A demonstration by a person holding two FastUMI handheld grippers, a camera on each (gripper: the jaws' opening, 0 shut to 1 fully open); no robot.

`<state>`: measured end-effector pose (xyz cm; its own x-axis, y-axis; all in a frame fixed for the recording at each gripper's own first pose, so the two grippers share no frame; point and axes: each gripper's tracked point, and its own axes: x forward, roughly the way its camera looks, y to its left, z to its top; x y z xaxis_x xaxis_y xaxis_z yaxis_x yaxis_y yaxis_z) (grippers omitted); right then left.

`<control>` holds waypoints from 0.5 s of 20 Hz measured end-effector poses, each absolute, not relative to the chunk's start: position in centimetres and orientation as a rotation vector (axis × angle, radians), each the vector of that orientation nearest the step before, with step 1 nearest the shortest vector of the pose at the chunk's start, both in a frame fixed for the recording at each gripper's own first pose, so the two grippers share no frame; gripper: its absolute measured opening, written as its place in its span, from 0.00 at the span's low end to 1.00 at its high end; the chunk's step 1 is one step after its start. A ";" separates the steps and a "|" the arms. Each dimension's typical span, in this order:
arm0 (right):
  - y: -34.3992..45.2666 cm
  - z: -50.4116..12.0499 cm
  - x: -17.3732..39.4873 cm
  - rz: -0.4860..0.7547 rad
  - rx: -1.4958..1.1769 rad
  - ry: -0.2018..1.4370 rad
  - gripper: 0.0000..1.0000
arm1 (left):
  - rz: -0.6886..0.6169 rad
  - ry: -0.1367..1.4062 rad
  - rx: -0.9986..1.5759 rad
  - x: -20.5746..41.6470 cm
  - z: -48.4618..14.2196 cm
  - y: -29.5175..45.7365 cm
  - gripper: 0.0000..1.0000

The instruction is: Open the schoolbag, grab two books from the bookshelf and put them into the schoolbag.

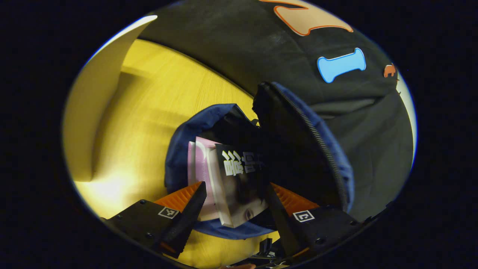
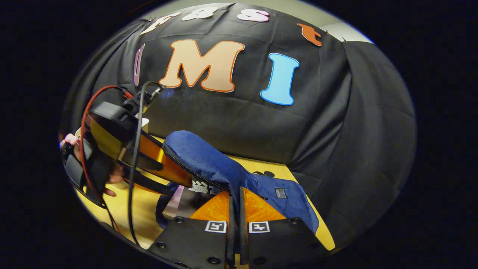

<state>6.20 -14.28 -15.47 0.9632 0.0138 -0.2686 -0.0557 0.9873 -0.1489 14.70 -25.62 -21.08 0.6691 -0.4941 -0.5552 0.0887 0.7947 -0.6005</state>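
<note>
Left gripper view, near field: the left gripper stands with its fingers wide apart, one at 7 o'clock and one at 5 o'clock, pressing on nothing. Between them sits the dark-covered book, its lower end projecting from the mouth of the schoolbag; just behind it, toward 9 o'clock, lies the pink book, also partly inside. Both books thus appear to be in the bag, though neither is fully seated. Farther off, the bag's open flap with its zipper rises toward 1 o'clock, above the yellow table.

Right gripper view, near field: the right gripper has its fingers together, pinching the blue fabric of the schoolbag and holding the flap raised. Toward 9 o'clock, the other gripper and the hand holding it reach into the opening.

Judged progress: opening and fetching look complete; what seems left is to push the books down fully and let the flap go.
</note>
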 end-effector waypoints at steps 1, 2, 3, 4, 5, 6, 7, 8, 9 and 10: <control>-13.9 -15.7 6.0 0.052 -0.140 0.285 0.08 | -0.335 0.770 -0.549 14.1 -20.6 -24.7 0.94; -13.9 -16.0 5.9 0.058 -0.132 0.295 0.13 | -0.320 0.763 -0.522 13.4 -19.9 -23.8 0.94; -13.6 -16.0 5.7 0.068 -0.119 0.304 0.05 | -0.303 0.753 -0.489 13.0 -19.5 -22.9 0.94; -13.5 -16.1 5.4 0.073 -0.108 0.314 0.23 | -0.283 0.748 -0.455 12.4 -19.0 -21.8 0.94; -13.4 -16.1 5.2 0.078 -0.099 0.321 0.13 | -0.275 0.749 -0.423 11.4 -18.4 -20.7 0.94; -13.1 -16.2 4.8 0.090 -0.091 0.330 0.18 | -0.259 0.748 -0.401 10.7 -17.9 -19.5 0.94; -13.1 -16.3 4.5 0.098 -0.088 0.336 0.19 | -0.246 0.746 -0.384 10.1 -17.5 -18.6 0.95; -13.1 -16.5 4.0 0.108 -0.080 0.346 0.19 | -0.235 0.749 -0.369 9.3 -17.3 -17.6 0.94; -12.8 -16.6 3.8 0.128 -0.056 0.355 0.19 | -0.223 0.750 -0.358 8.5 -16.8 -16.6 0.95; -12.6 -16.3 3.0 0.143 -0.027 0.362 0.32 | -0.215 0.747 -0.348 7.8 -16.4 -15.7 0.95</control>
<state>2.96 -12.55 -16.31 0.9254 0.1342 -0.3544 -0.1438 0.9896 -0.0007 7.83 -15.72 -16.39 0.7158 -0.3121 -0.6247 0.0673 0.9212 -0.3832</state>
